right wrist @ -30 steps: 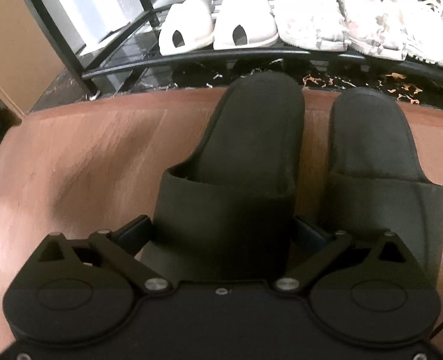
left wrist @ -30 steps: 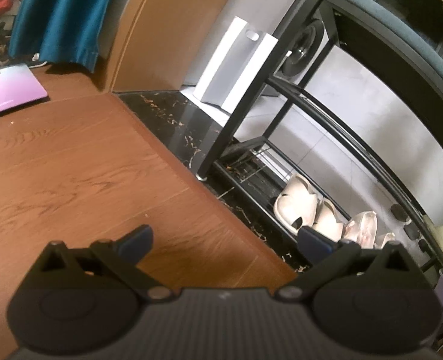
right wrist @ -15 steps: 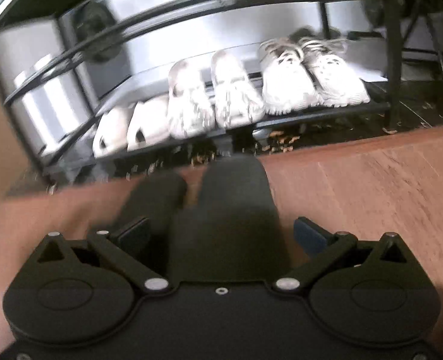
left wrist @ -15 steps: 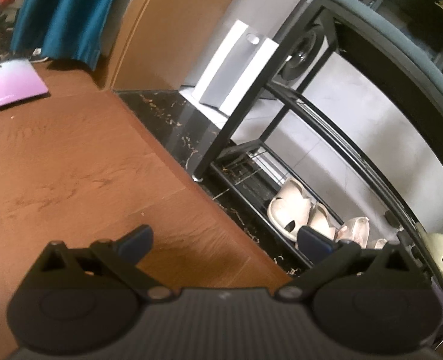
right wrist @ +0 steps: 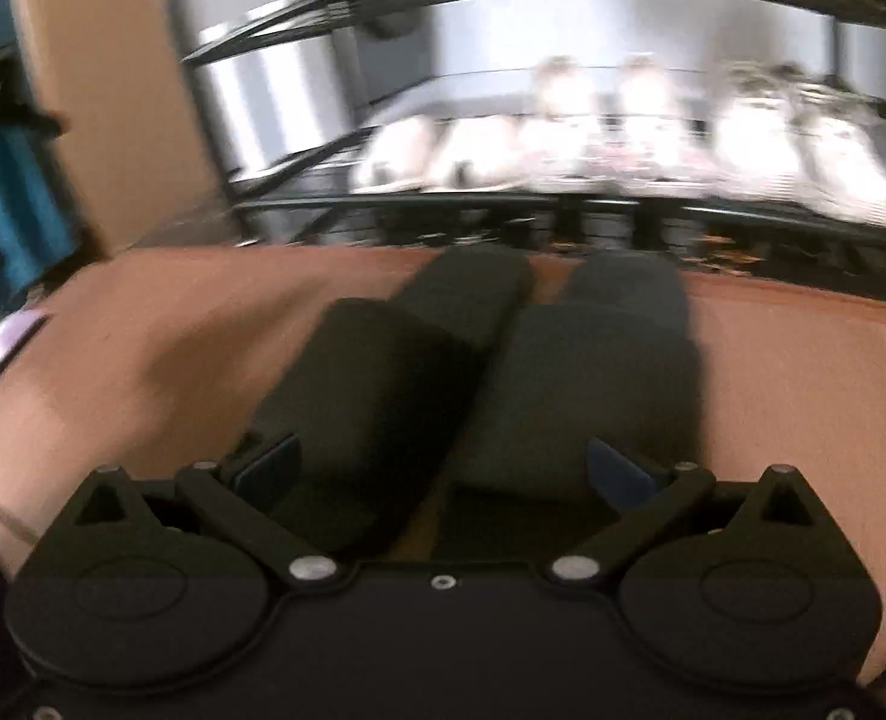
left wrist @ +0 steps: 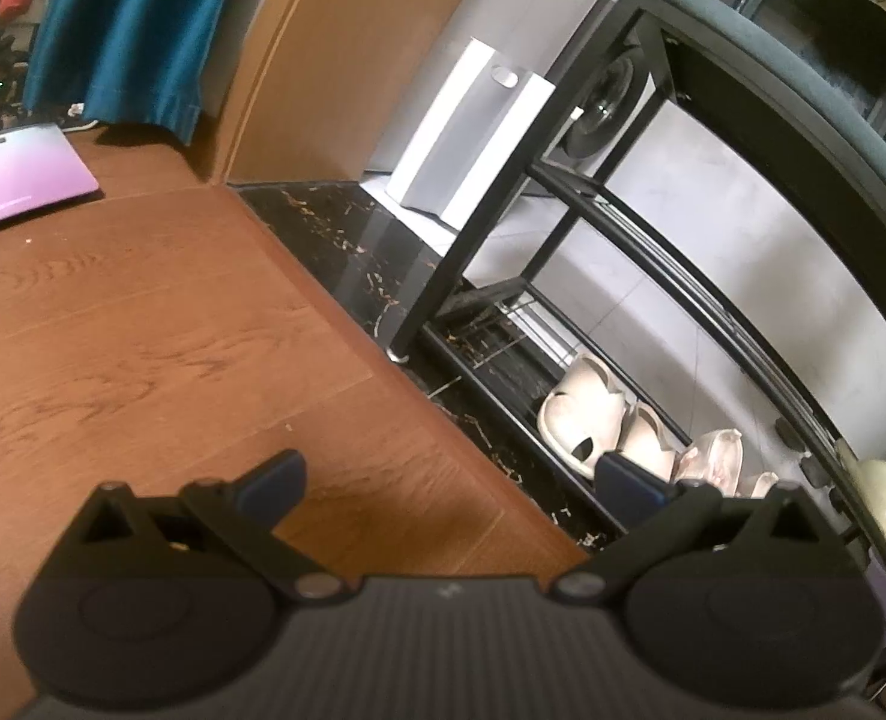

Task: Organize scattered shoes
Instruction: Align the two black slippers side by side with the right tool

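Your brown wood-grain floor [left wrist: 143, 372] carries everything here and ends at a strip of black marble with gold veins [left wrist: 347, 240], where the black metal shoe rack [left wrist: 563, 228] stands. On the rack's lowest shelf, near its left end, you have a pair of cream rubber slippers [left wrist: 581, 420] with paler shoes just beside them; the right wrist view shows that row of pale shoes [right wrist: 623, 138] too, but too blurred to tell apart. The two black fabric slides [right wrist: 479, 372] lie side by side on the floor near the marble edge, toes toward the rack, touching or nearly so. A flat purple board [left wrist: 17, 180] lies at the floor's far left edge, below a hanging teal cloth [left wrist: 125, 24]. Your right gripper [right wrist: 443, 468] is spread wide, one finger outside each slide, with both slides between; whether the pads touch them is lost in blur. Your left gripper [left wrist: 449, 474] is also spread wide over bare floor, holding nothing.
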The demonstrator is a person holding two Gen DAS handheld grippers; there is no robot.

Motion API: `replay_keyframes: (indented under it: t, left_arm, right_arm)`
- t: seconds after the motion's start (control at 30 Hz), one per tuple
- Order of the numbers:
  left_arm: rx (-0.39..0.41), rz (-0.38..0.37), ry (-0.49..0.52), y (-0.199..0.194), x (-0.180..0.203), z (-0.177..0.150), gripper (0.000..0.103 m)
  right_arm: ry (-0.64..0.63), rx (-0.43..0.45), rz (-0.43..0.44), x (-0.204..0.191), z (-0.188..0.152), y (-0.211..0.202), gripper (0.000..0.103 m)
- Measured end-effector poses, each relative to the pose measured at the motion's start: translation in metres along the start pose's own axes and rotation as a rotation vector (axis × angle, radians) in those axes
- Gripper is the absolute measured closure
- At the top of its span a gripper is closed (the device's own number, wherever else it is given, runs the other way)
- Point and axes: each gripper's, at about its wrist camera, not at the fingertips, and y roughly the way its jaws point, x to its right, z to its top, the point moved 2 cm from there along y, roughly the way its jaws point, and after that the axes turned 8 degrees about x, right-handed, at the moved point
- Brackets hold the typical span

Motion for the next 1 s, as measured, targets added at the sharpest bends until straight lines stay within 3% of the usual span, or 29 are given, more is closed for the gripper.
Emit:
replay_keyframes:
  t: [0.2, 0.37, 0.6, 0.7, 1.0]
  left_arm:
    - [0.001, 0.003, 0.004, 0.000, 0.000, 0.000, 0.001]
    - [-0.009, 0.015, -0.008, 0.003, -0.002, -0.001, 0.001]
    - [-0.006, 0.017, 0.016, 0.003, 0.000, -0.002, 0.001]
    - [-0.009, 0.022, 0.000, 0.003, -0.003, -0.001, 0.001]
    - [-0.013, 0.021, -0.008, 0.004, -0.004, -0.001, 0.001]
  right_arm:
    - [0.010, -0.027, 0.025, -0.001, 0.006, 0.006, 0.000]
    - [0.084, -0.076, 0.095, 0.010, 0.013, 0.004, 0.000]
    - [0.111, -0.148, 0.115, 0.005, 0.000, 0.012, 0.000]
    - [0.027, -0.172, 0.065, -0.002, -0.002, 0.024, 0.000]
    - [-0.111, -0.126, -0.073, -0.011, -0.009, 0.043, 0.000]
